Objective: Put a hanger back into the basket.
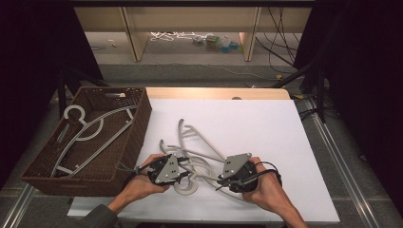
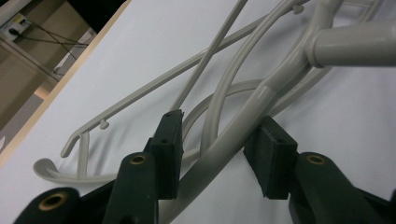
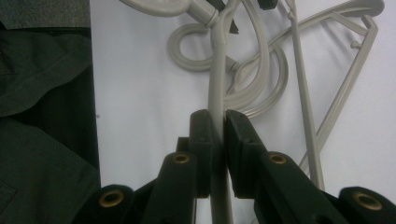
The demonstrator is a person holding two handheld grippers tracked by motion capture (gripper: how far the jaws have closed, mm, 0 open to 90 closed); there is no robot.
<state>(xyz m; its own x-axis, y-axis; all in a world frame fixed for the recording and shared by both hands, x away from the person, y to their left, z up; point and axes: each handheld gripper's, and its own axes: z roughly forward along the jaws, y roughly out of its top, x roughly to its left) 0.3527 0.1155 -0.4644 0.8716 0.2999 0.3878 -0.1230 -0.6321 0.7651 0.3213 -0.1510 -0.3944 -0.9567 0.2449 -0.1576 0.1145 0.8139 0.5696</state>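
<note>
Right gripper (image 3: 217, 122) at the near edge of the bench (image 1: 266, 118) is clamped on a hanger (image 3: 219, 79) arm while left gripper (image 2: 219, 140) straddles it wide, so lifting could easily drag the tangled hangers (image 1: 199, 152) along and snag them.

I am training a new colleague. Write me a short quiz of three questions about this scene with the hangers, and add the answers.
1. True or false: the right hand-held gripper is shut on a hanger bar.
2. Where does the single hanger away from the pile lie? A) in the basket B) on the white board C) on the floor
3. Fill in: the left hand-held gripper has its jaws ____ with a hanger arm between them.

Key: 1 true; 2 A; 3 open.
</note>
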